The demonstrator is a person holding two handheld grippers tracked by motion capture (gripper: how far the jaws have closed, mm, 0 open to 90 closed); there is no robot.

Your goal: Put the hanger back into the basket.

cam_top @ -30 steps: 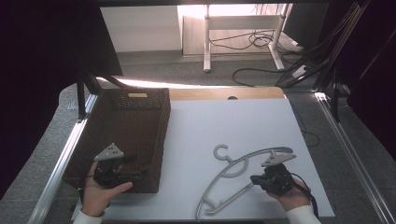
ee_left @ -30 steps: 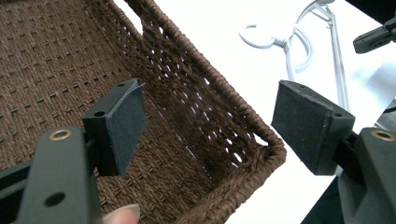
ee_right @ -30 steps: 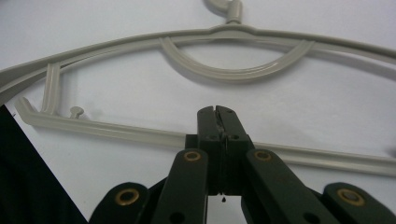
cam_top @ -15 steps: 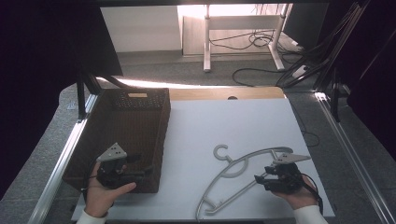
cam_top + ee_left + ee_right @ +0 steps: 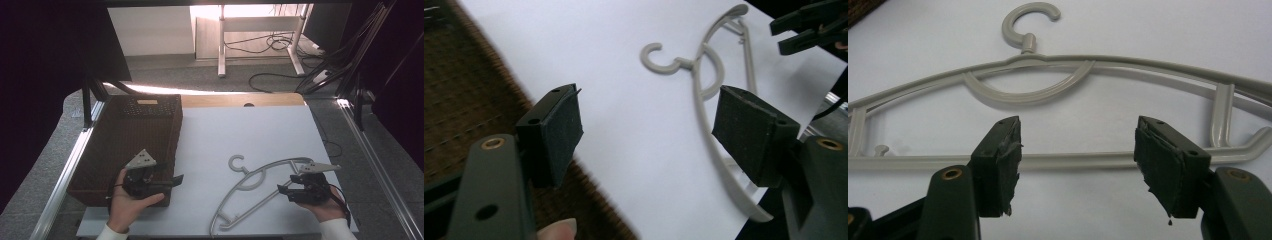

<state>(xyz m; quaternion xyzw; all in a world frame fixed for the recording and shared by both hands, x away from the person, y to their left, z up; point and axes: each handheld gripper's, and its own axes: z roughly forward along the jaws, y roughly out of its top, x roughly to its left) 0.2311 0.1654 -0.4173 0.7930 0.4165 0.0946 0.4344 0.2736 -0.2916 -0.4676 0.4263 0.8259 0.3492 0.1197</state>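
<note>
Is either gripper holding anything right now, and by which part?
Nothing. Both the left gripper and right gripper are open; the grey plastic hanger lies free on the table.

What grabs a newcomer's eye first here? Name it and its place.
The grey plastic hanger lying flat on the white table, hook pointing away from the person. The dark wicker basket at the table's left edge. The right tool open beside the hanger's bar; the left tool open at the basket.

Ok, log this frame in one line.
left gripper: open, at basket | right gripper: open, at hanger | hanger: flat on table
</note>
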